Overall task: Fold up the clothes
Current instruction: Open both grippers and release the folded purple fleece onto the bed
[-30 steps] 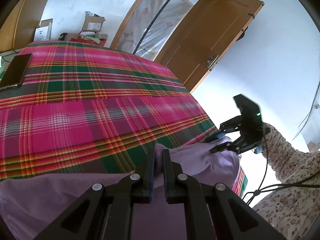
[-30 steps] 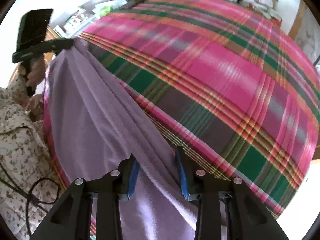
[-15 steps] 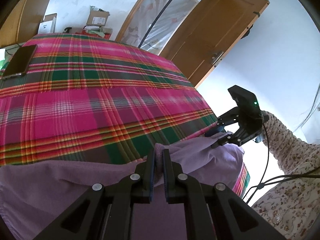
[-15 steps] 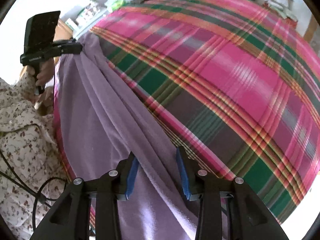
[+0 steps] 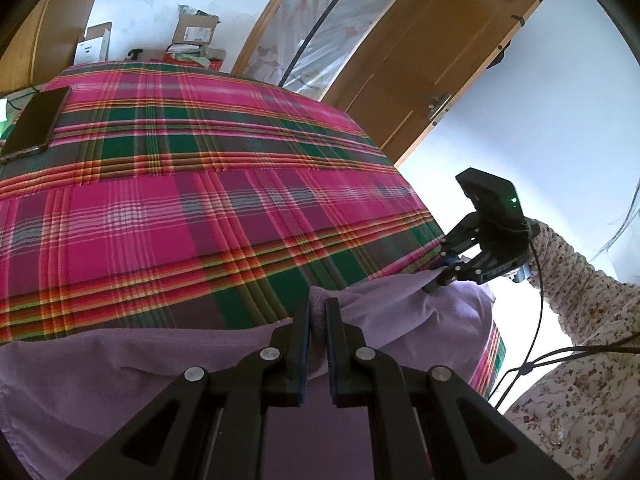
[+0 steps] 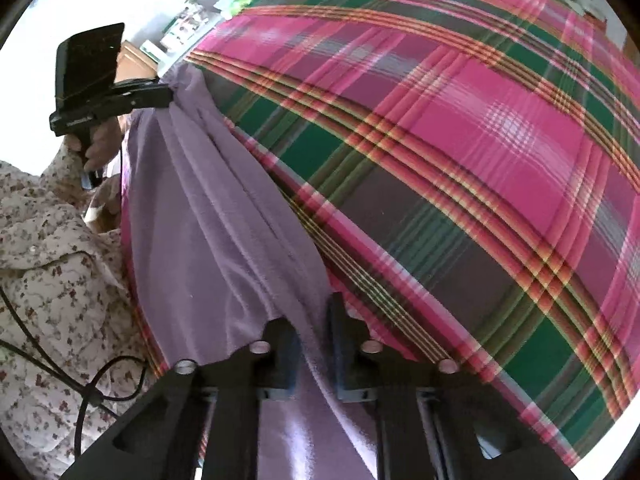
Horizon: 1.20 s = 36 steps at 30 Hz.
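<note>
Now both the left gripper [image 5: 316, 316] and right gripper [image 6: 313, 320], just closing, pinch the lilac cloth's [image 6: 208, 216] edge.

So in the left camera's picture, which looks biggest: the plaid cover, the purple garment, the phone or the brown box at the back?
1. plaid cover
2. purple garment, though nearness to the camera enlarges it
3. phone
4. brown box, farthest away, so unsure against the phone

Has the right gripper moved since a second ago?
Yes. The right gripper came down onto the lilac garment at the plaid bedspread's edge, its fingers closing.
</note>
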Motion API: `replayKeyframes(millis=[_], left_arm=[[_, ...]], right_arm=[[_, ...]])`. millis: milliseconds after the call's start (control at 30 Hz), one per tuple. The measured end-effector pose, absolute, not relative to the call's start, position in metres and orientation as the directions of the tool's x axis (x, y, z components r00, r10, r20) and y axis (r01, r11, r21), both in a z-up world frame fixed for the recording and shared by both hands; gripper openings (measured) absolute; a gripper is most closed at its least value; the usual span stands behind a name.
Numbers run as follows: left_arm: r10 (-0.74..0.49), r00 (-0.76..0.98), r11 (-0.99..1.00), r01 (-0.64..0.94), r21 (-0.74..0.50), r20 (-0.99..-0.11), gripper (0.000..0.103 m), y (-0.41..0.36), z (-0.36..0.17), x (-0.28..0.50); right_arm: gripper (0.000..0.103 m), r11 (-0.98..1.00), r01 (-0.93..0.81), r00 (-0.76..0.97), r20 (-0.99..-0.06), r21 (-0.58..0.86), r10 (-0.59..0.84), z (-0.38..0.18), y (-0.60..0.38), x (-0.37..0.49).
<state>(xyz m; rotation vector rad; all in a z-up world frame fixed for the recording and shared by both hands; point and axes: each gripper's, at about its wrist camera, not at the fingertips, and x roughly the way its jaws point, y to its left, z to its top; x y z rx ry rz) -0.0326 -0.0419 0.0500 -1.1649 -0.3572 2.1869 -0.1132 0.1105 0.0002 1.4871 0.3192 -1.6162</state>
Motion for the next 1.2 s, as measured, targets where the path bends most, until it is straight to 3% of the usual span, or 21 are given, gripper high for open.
replayKeyframes(millis=[467,833,1000,1200], left_arm=[[0.567,-0.420,-0.818,-0.383,-0.428,-0.708,0.008,-0.018,0.054,-0.088],[0.517,-0.356,-0.854,-0.279,-0.439,-0.779,0.008,-0.007,0.018,-0.125],[0.507,-0.353,-0.861,-0.249,-0.443,-0.786,0.011,-0.009,0.017,-0.125],[0.473,-0.407,-0.881,-0.195,-0.432,-0.781,0.013,-0.023,0.032,-0.117]], right_arm=[[0.007,-0.696,0.684,-0.177,-0.877,0.216,-0.447,0.017,0.120,-0.102],[0.008,-0.754,0.612,-0.172,-0.890,0.240,-0.423,-0.014,0.126,-0.118],[0.026,-0.791,0.567,-0.212,-0.887,0.231,-0.411,-0.012,0.134,-0.116],[0.030,-0.873,0.453,-0.339,-0.870,0.181,-0.357,0.001,0.158,-0.094]])
